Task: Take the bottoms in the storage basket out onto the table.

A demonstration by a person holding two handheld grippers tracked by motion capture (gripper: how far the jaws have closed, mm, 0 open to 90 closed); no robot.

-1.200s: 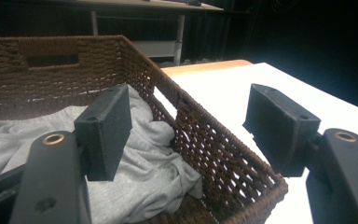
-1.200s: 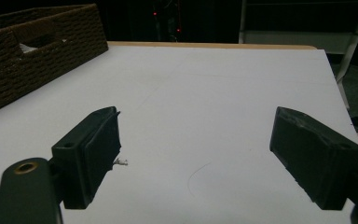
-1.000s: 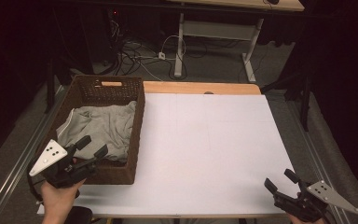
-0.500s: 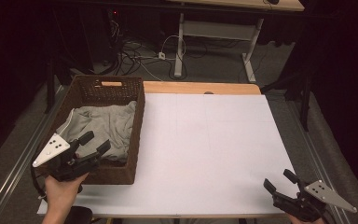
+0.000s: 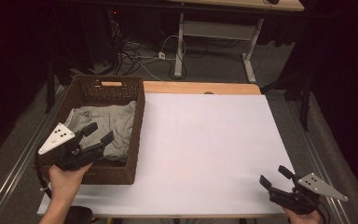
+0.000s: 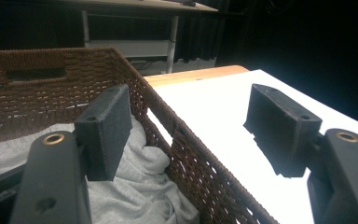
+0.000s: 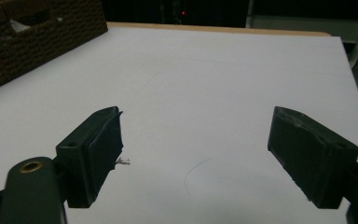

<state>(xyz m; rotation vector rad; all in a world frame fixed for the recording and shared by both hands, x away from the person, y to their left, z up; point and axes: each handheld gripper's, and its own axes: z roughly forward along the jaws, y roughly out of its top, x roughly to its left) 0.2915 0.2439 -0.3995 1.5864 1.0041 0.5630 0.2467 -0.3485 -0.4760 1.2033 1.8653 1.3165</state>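
A brown wicker basket (image 5: 137,121) stands on the left of the white table (image 5: 205,140), with a crumpled grey cloth (image 5: 107,123) inside it. My left gripper (image 5: 99,133) hovers open over the basket's near end, above the cloth. In the left gripper view its jaws (image 6: 191,121) straddle the basket's right wall (image 6: 191,154): one pad (image 6: 105,130) is over the grey cloth (image 6: 135,186), the other is over the table, and nothing is between them. My right gripper (image 5: 274,176) rests open at the table's near right corner, its jaws (image 7: 196,149) wide apart over bare table.
A wooden strip (image 5: 200,87) runs along the table's far edge. Beyond it are a desk frame (image 5: 182,46) and loose cables (image 5: 140,51) on the floor. Metal rails (image 5: 9,172) flank the table. The basket's corner (image 7: 37,37) appears far left in the right gripper view.
My left gripper has risen and moved forward and to the right, from the basket's near rim to over the cloth. The right gripper has stayed put.
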